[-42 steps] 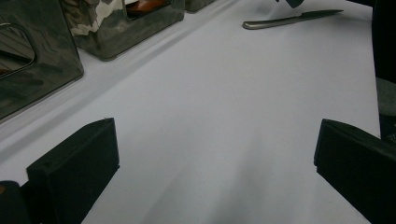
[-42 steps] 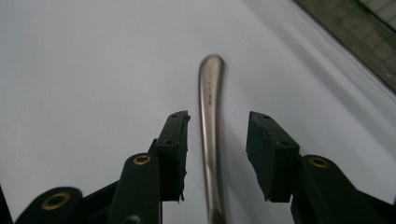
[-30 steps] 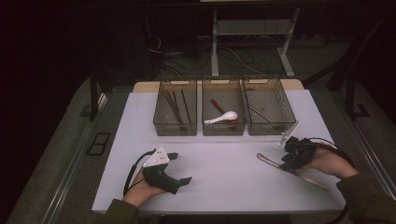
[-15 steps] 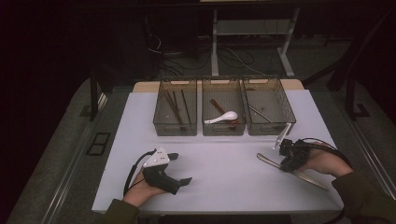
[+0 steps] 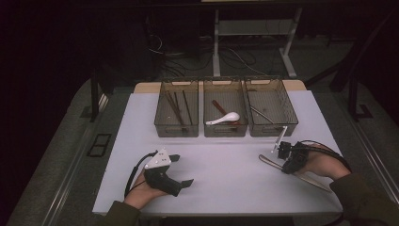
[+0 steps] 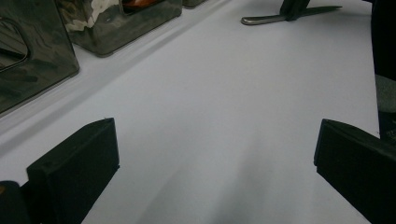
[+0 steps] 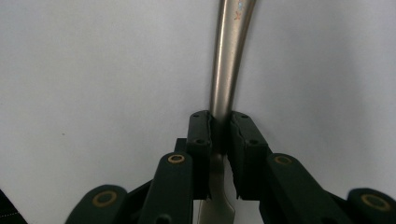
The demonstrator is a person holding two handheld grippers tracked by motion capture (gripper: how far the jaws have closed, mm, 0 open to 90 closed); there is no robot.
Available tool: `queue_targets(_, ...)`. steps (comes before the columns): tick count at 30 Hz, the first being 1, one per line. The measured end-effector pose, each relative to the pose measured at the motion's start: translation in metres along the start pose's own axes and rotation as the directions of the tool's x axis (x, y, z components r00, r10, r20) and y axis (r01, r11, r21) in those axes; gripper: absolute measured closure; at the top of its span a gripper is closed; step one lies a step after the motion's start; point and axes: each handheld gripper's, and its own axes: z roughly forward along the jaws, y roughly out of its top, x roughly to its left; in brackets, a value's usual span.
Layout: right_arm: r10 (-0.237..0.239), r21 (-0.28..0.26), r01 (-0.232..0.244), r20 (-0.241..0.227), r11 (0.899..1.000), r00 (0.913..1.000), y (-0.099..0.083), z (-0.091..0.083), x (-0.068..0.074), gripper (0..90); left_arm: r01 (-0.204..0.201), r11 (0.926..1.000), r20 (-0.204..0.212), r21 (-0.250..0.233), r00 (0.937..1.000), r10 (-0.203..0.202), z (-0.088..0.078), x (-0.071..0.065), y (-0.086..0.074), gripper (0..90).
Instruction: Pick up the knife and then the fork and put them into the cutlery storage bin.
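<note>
Left claw (image 5: 181,170): rests low on the white counter (image 5: 226,174) at the near left, jaws spread wide with nothing between them. Released, idle. In the left gripper view the pads frame bare counter, with the bins off to the upper left.

Back row, left to right: left bin (image 5: 176,115) with dark sticks, middle bin (image 5: 225,115) with a white spoon (image 5: 225,118) over a reddish piece, right bin (image 5: 270,113) with a thin metal piece inside.

Right claw (image 5: 282,153): at the near right, just in front of the right bin. Its jaws have just been closing, and the right gripper view shows the pads (image 7: 201,140) pressed on either side of a metal knife (image 7: 229,70), clenched where handle meets blade. The knife lies flat on the counter; in the high view its handle end (image 5: 268,161) points left, the blade running back under the hand.

Judgement on the step in hand, securing and lifting the knife:
- Grip sits near the middle of the length, so balance should be fair; keep the squeeze firm, since smooth metal may swivel between the pads.
- Lift straight up first, level, before any sideways travel.
- Likely destination is the right bin; clear its front wall fully, then lower the knife lengthwise.
- Keep the trailing cable off the bin rim.
</note>
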Motion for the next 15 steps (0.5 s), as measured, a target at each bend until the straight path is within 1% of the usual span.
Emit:
queue_targets(3, -0.002, 0.007, 0.002, 0.008, 1.0, 1.0, 0.001, -0.0001, 0.001, 79.3, -0.001, 1.0, 0.001, 0.002, 1.0, 0.001, -0.0003, 0.0001, 0.0002, 0.0)
queue_targets(6, 0.016, 0.002, -0.016, 0.005, 1.0, 0.9999, 0.0001, -0.0005, 0.0001, 79.5, -0.001, 1.0, 0.001, 0.003, 1.0, 0.001, -0.0004, 0.0004, 0.0001, 0.0)
queue_targets(8, 0.03, -0.01, -0.03, -0.003, 1.0, 0.9996, -0.0011, -0.0007, -0.0009, 79.4, -0.001, 1.0, 0.0, 0.003, 1.0, 0.001, -0.0005, 0.0003, 0.0001, 0.0)
queue_targets(10, 0.045, -0.038, -0.045, -0.007, 0.998, 0.999, -0.0026, -0.0015, -0.0021, 79.5, -0.002, 1.0, 0.0, 0.002, 1.0, 0.002, -0.0006, 0.0004, 0.0002, 0.0)
queue_targets(11, 0.065, -0.047, -0.066, -0.02, 0.997, 0.9977, -0.0028, -0.0026, -0.0014, 79.5, -0.002, 1.0, 0.0, 0.002, 1.0, 0.002, -0.0006, 0.0004, 0.0002, 0.0)
queue_targets(13, 0.074, -0.064, -0.075, -0.011, 0.995, 0.9972, -0.0029, -0.0038, -0.0019, 79.5, -0.001, 1.0, 0.0, 0.002, 1.0, 0.001, -0.0004, 0.0004, 0.0001, 0.0)
queue_targets(14, 0.066, -0.07, -0.066, -0.001, 0.995, 0.9978, -0.0029, -0.0046, -0.0032, 79.5, -0.001, 1.0, 0.0, 0.001, 1.0, 0.001, -0.0004, 0.0002, 0.0002, 0.0)
queue_targets(15, 0.082, -0.085, -0.083, -0.011, 0.993, 0.9966, -0.0026, -0.0067, -0.003, 79.5, -0.001, 1.0, 0.0, 0.001, 1.0, 0.001, -0.0005, 0.0002, 0.0002, 0.0)
